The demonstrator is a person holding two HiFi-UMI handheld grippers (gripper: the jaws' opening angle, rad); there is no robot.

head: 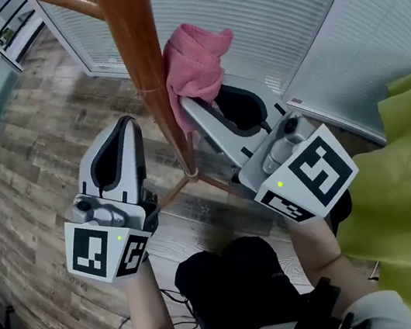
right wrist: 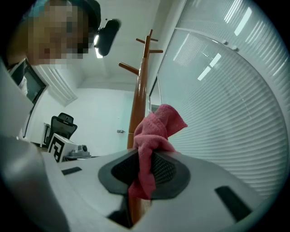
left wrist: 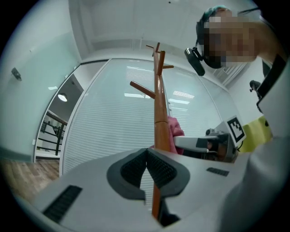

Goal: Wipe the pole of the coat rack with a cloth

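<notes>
Looks like we're mid-wipe here. The right gripper point(right wrist: 144, 156) is clamped on the pink cloth point(head: 192, 64), which touches the pole point(head: 131, 55) on its 3 o'clock side, up toward 12 o'clock in the head view. The left gripper point(left wrist: 146, 152) is pinched together on nothing, just off the pole at 9 o'clock. Next move, I'd guess: slide the cloth along the wood while keeping pressure on. No readable text anywhere, just marker patterns on the cubes point(head: 98, 249).
</notes>
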